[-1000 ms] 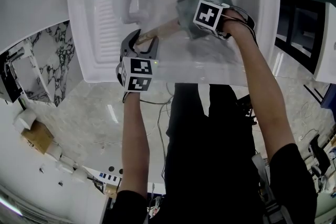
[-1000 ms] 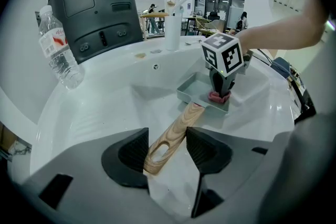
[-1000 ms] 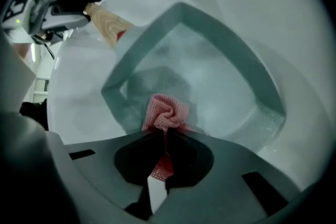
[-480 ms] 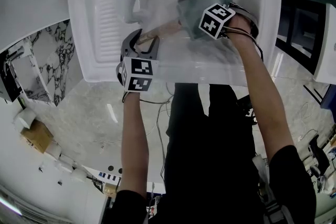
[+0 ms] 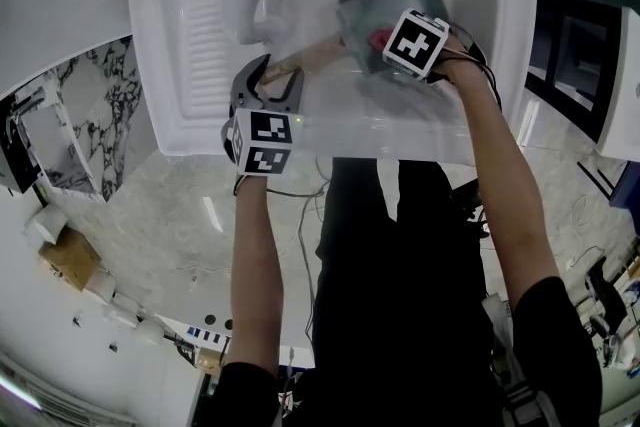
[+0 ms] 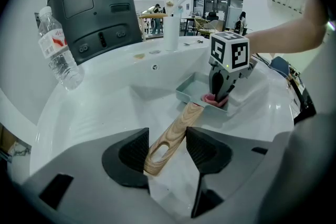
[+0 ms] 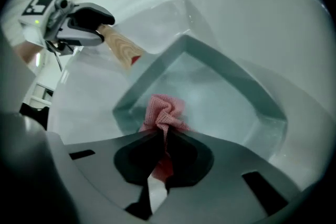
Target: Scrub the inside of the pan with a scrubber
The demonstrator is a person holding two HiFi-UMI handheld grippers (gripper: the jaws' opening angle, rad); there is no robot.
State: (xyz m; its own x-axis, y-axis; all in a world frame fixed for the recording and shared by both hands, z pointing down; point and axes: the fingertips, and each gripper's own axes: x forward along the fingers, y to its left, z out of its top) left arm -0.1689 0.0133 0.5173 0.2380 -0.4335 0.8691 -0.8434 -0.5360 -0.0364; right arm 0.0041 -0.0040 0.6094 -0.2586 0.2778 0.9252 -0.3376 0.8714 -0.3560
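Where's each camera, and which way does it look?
Head view: on the head, looking down at the sink; left arm and right arm show.
Left gripper view: on the left gripper, facing the handle between its jaws; right arm shows.
Right gripper view: on the right gripper, facing its scrubber in the pan.
All share the pan.

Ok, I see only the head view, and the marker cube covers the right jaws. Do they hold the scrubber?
Observer: Yes, the right gripper has its jaws shut on a pink mesh scrubber.
Operator: Is it inside the pan?
Observer: Yes, within the pan, close to the wall that carries the wooden handle.
Operator: And the left jaws?
Observer: The left gripper has its jaws closed on the wooden handle, near its free end.
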